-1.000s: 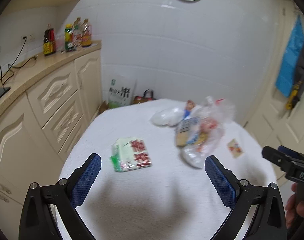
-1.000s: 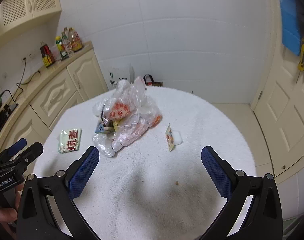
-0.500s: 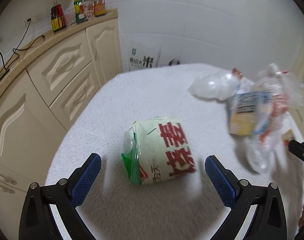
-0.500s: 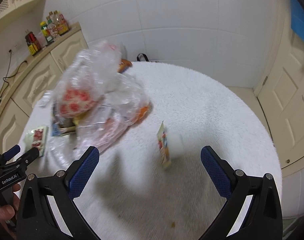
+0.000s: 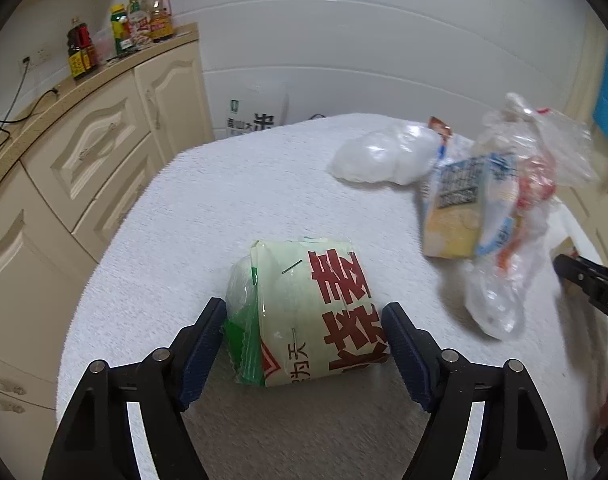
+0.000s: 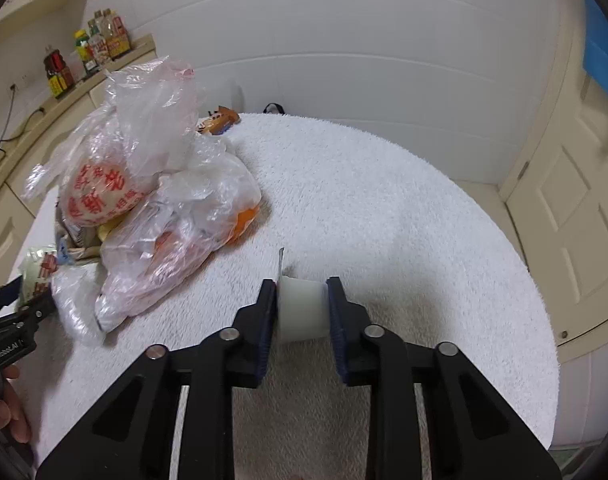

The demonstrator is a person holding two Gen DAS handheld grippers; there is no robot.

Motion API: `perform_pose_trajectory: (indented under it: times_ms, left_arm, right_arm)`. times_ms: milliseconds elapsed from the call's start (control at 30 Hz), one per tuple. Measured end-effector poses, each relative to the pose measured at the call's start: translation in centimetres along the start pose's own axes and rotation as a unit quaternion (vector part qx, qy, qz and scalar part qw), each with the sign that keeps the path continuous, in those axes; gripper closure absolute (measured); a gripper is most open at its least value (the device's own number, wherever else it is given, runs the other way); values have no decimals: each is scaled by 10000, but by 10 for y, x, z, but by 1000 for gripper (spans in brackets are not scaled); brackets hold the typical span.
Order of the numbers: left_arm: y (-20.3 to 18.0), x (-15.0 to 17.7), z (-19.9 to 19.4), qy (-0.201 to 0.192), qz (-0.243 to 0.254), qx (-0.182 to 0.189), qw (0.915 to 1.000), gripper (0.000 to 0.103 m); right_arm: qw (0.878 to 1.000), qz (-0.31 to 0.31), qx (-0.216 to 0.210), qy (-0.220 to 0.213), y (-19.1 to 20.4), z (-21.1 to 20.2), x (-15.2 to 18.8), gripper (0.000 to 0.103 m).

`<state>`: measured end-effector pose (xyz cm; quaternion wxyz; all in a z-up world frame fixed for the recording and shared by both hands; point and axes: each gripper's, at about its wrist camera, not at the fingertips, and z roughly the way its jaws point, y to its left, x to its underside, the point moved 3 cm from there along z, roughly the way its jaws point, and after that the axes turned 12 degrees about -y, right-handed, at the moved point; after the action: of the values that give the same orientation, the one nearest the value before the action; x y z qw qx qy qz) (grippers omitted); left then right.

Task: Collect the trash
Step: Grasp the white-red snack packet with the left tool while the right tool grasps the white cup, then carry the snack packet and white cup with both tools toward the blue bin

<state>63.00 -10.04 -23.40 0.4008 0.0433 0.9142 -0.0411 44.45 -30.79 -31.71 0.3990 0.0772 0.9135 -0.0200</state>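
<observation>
Green packet (image 5: 308, 312) and white cup (image 6: 302, 306) lie clamped.

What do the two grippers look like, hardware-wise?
Both match: the left gripper and right gripper have matte black linkage arms with silver rivet pins, and jaws lined with ribbed dark-blue pads. White lettering marks the side of each body, partly readable. A bare hand holds the left one; no cables or sleeves visible.

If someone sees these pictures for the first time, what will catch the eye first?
Probably the green packet with red characters, gripped between the left gripper fingers near the table's front edge. Then the small white cup clamped in the right gripper, beside the crumpled plastic bags.
</observation>
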Motion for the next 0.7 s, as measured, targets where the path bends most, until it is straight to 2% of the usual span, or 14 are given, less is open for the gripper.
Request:
perform_pose_trajectory:
  times_ms: [400, 633, 700]
  left_arm:
    - [-37, -14, 25, -60, -27, 302, 9995, 33]
    - [-57, -11, 18, -217, 20, 484, 9986, 33]
    - [-66, 3, 4, -277, 37, 542, 9981, 33]
  right_arm:
    - [9988, 241, -428, -56, 5, -46, 23, 80]
    - [9982, 269, -522, -121, 17, -75, 35, 80]
    - [9980, 278, -551, -168, 19, -85, 38, 80]
